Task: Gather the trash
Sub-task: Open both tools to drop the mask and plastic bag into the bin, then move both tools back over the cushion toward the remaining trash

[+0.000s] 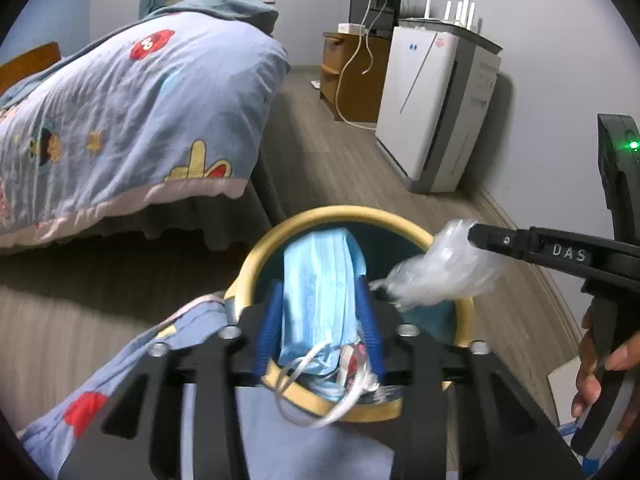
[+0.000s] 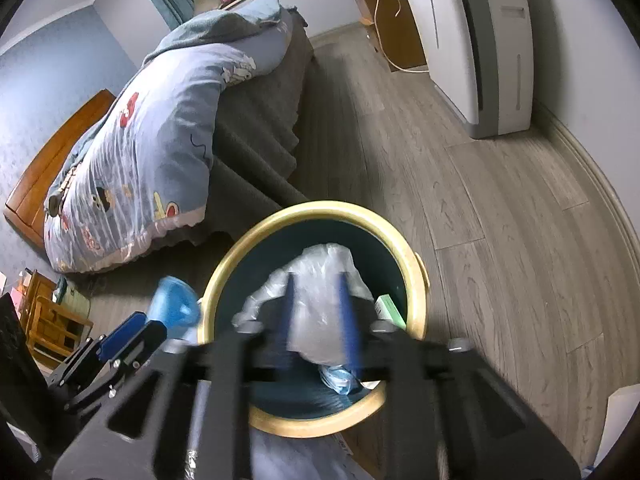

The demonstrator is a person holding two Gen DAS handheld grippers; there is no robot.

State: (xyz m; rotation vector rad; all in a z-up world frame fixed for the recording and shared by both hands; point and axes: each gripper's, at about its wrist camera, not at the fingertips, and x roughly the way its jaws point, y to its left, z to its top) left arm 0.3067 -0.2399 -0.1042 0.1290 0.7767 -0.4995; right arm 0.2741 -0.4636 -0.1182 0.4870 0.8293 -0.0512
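Note:
A round bin with a yellow rim (image 1: 340,210) (image 2: 340,205) and a dark inside stands on the floor below both grippers. My left gripper (image 1: 320,312) hangs over it, open, with a light blue face mask (image 1: 320,292) (image 2: 174,308) loose between its blue pads and its white ear loops dangling over the near rim. My right gripper (image 2: 318,312) is also over the bin and open, with a crumpled clear plastic wrap (image 2: 320,280) (image 1: 436,272) between its fingers (image 1: 500,240). A small green-white box (image 2: 390,308) lies inside the bin.
A bed with a blue cartoon quilt (image 1: 132,112) (image 2: 140,152) stands to the left, its cloth reaching beside the bin. A white air purifier (image 1: 432,108) (image 2: 480,40) and a wooden cabinet (image 1: 352,76) with a trailing cable line the right wall. A hand (image 1: 596,364) holds the right gripper's handle.

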